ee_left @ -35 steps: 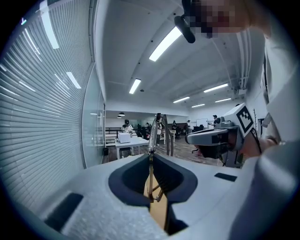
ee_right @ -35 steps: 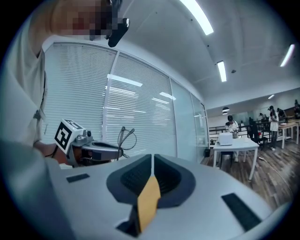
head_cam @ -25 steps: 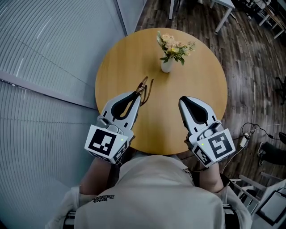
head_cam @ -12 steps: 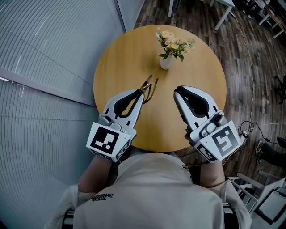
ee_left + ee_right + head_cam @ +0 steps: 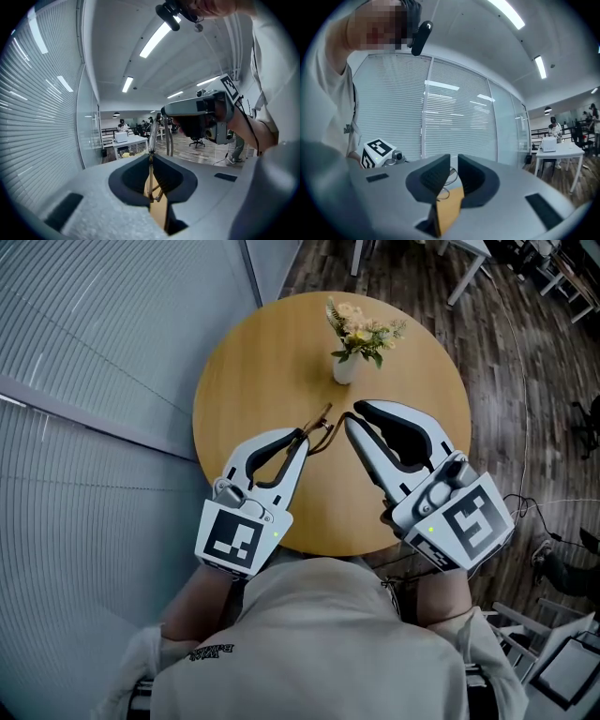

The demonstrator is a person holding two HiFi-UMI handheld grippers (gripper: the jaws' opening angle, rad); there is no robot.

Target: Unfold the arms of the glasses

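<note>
White vase (image 5: 344, 370) holding flowers (image 5: 361, 332), glasses (image 5: 321, 426) gripped

No words or numbers can be read; the small print on the person's shirt (image 5: 212, 651) is too blurred.

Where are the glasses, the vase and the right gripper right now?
glasses (image 5: 319, 427), head view, on the thin brown frame.
vase (image 5: 344, 370), head view, on its white body.
right gripper (image 5: 354, 415), head view, midway between its fingertips.
</note>
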